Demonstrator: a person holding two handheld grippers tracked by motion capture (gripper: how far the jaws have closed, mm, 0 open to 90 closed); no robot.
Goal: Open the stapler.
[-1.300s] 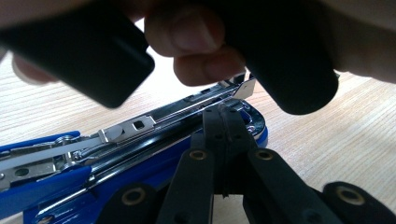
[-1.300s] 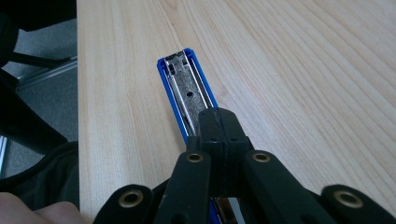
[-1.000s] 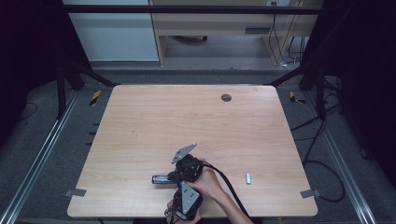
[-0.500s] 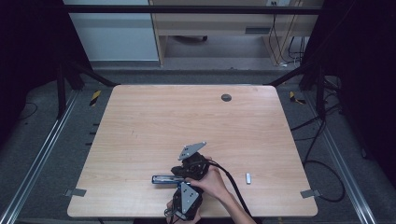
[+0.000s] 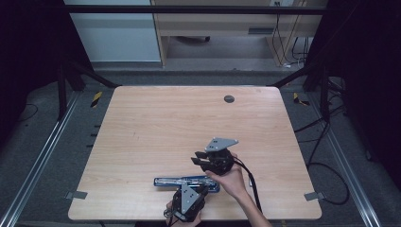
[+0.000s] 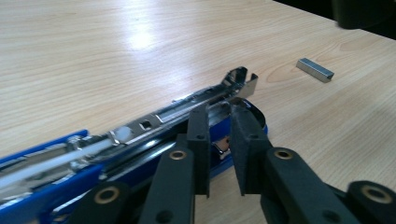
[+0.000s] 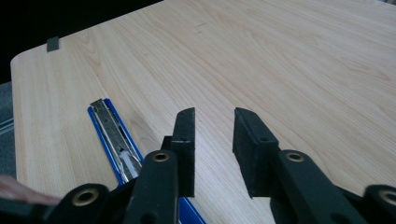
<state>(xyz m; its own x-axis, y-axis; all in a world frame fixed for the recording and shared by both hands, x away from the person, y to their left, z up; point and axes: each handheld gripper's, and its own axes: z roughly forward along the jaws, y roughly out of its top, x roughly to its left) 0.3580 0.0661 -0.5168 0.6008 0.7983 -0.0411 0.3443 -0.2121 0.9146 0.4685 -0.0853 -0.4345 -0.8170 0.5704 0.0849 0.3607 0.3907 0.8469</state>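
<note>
Blue stapler (image 5: 187,182) is lying flat on the wooden desk (image 5: 156,127) near the front edge, opened up w/ the metal staple channel facing up. In the left gripper view you can see the shiny rail and its bent front tip (image 6: 240,79) pretty clearly.

Left hand-held gripper (image 5: 188,202) sits at the front edge of the desk, right at the stapler's right end. Its jaws have just been opening; pads stand a bit apart just over the stapler's end, w/ the rail's tip past them, not squeezing anything, so released.

Right hand-held gripper (image 5: 201,161) is above and behind the stapler, on its right part, w/ the grey plate on top. Its jaws have just been opening too; in the right gripper view there's a clear gap btwn the pads w/ bare desk behind, nothing held. Stapler runs off to the left below it.

Small strip of staples (image 6: 315,69) lies on the desk beyond the stapler's tip, well apart from it.
</note>
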